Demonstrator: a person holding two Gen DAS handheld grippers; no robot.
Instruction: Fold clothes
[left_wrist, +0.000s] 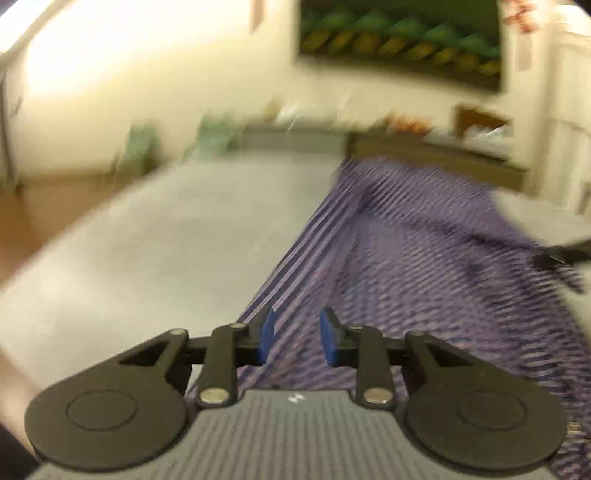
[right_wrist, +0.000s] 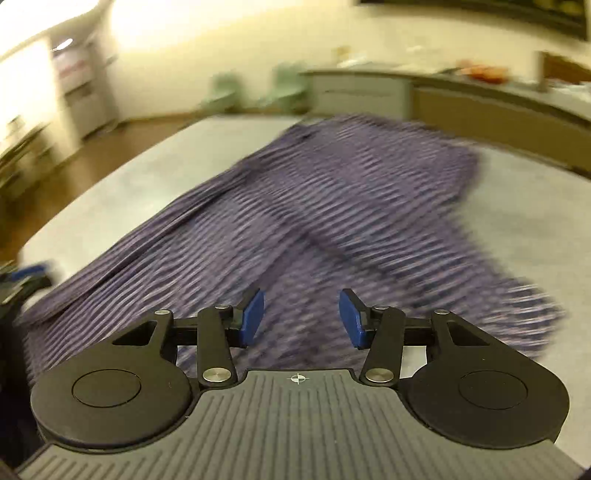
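Note:
A purple striped garment (left_wrist: 406, 251) lies spread on a grey table (left_wrist: 166, 240). In the left wrist view my left gripper (left_wrist: 297, 338) hovers over the garment's near left edge, its blue pads apart with nothing between them. The other gripper's dark tip (left_wrist: 561, 254) shows at the right edge of that view. In the right wrist view the same garment (right_wrist: 314, 206) stretches away over the table (right_wrist: 524, 221), with a fold line along its left side. My right gripper (right_wrist: 301, 319) is above its near part, open and empty. The left gripper's tip (right_wrist: 22, 280) shows at the left edge. Both views are blurred.
A low counter with cabinets (right_wrist: 480, 99) runs along the far side of the room, with small items on top. Pale green chairs (right_wrist: 258, 88) stand beyond the table. A dark framed picture (left_wrist: 399, 40) hangs on the wall. Wooden floor (left_wrist: 44, 206) lies left of the table.

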